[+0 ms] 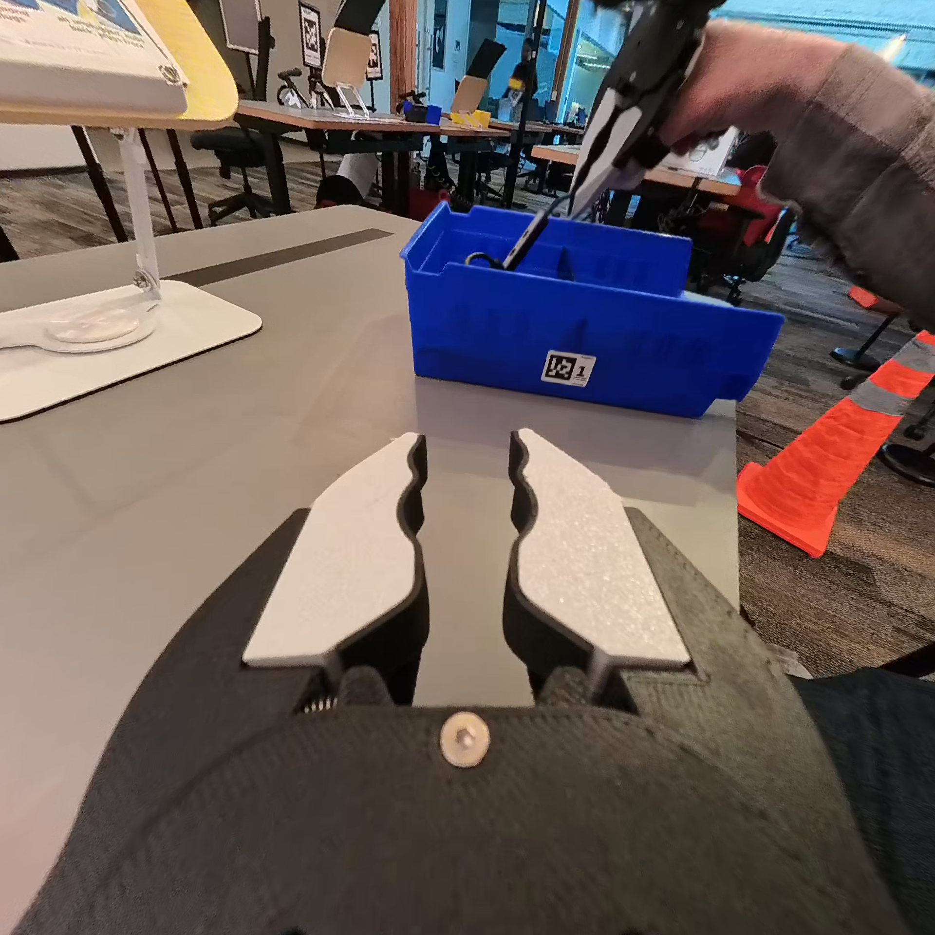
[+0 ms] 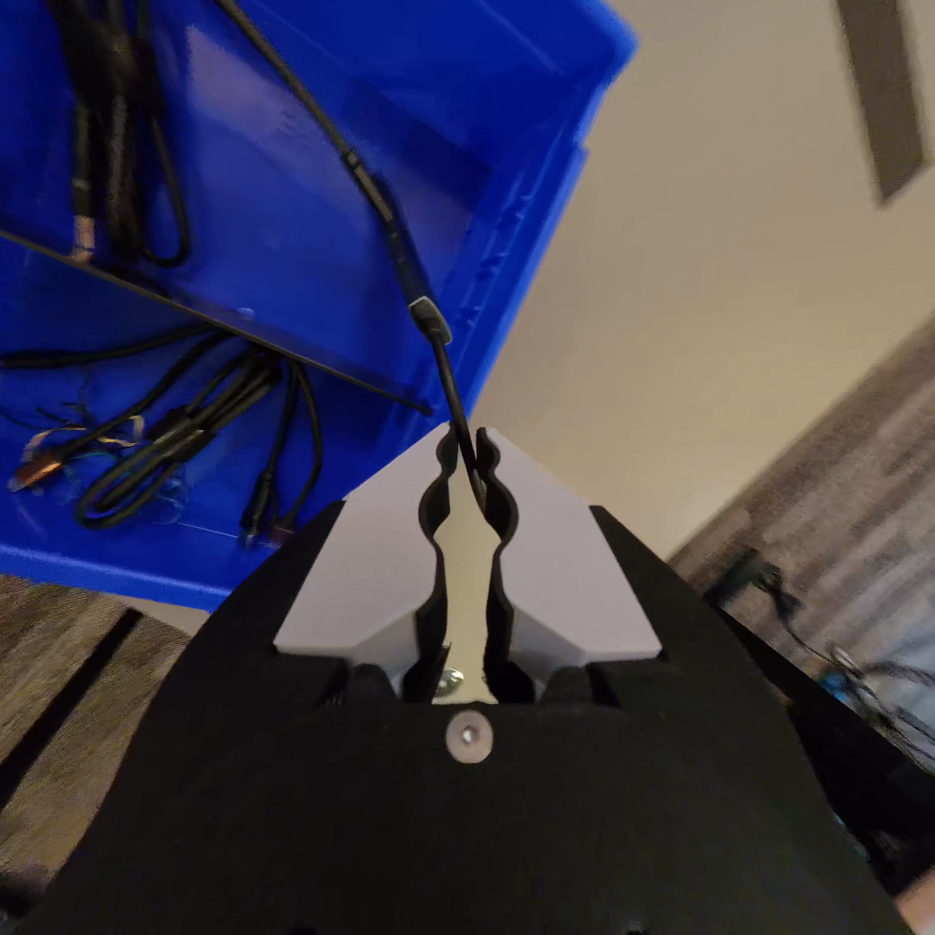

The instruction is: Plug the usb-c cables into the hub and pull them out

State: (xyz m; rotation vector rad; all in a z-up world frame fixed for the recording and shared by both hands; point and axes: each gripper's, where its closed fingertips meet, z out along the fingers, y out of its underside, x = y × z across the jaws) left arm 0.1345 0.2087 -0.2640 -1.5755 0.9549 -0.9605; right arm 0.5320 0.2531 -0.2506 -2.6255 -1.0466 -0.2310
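Each gripper has a black plastic body with fine ridged lines. The left gripper (image 1: 468, 445) and the right gripper (image 2: 465, 435) both have two pale grey fingers with wavy black inner edges. A round silver screw (image 1: 464, 742) sits near the fingers. The person wears a grey-brown sleeve (image 1: 850, 167).

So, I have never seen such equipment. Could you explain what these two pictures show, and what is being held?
A person holds two hand-held tools, each with two fingers and a camera looking along them. The left wrist view shows the left gripper open and empty above a grey table. On the table stand a blue bin and a white stand; an orange cone is on the floor. The right gripper, over the bin, pinches a thin black cable that leads to a slim dark hub. More cables lie in the bin.
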